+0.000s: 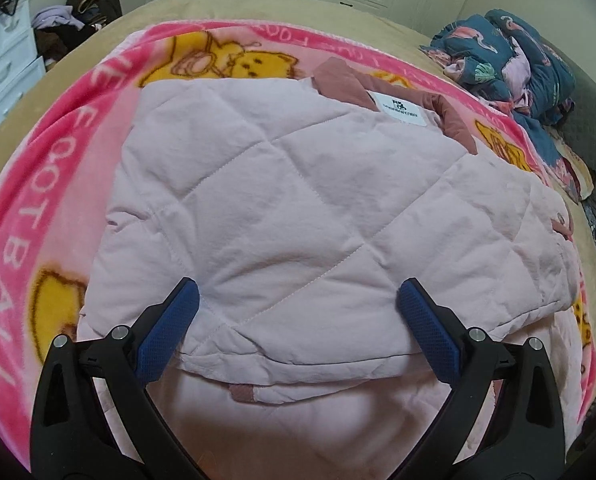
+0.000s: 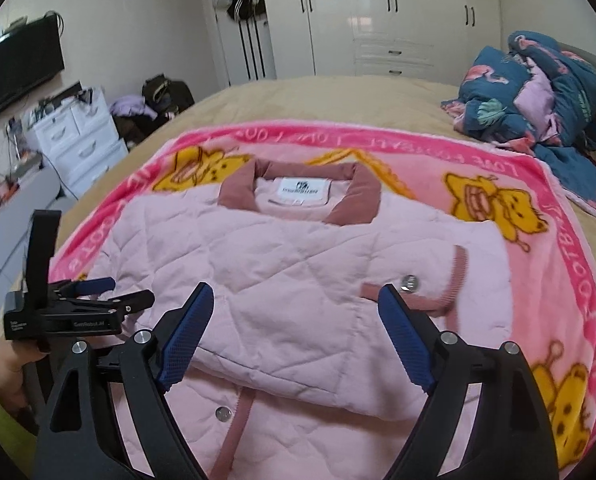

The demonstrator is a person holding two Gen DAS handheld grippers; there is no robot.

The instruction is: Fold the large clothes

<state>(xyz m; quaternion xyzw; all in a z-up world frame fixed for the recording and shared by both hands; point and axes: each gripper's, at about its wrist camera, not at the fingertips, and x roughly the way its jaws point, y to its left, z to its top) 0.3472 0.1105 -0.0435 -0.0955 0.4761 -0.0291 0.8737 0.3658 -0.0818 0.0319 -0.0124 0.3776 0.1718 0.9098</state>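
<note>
A pale pink quilted jacket [image 1: 298, 208] [image 2: 281, 280] with a dusty-rose collar [image 2: 298, 184] and a white neck label lies on a pink cartoon blanket [image 2: 538, 264] on the bed. One side is folded over the body, and a rose-trimmed cuff [image 2: 454, 280] with a snap button rests on the right. My left gripper [image 1: 298, 300] hovers open over the jacket's near part, nothing between its blue pads. My right gripper [image 2: 295, 304] is open above the folded lower edge. The left gripper [image 2: 97, 292] shows at the jacket's left edge in the right wrist view, held by a hand [image 2: 5, 364].
A crumpled blue patterned duvet [image 2: 538, 92] is heaped at the bed's far right. White drawers [image 2: 77, 140], a pile of clothes and bags [image 2: 153, 100] and a wall-mounted screen [image 2: 13, 68] stand left of the bed. White wardrobes [image 2: 378, 16] line the far wall. Tan bedspread [image 2: 318, 96] surrounds the blanket.
</note>
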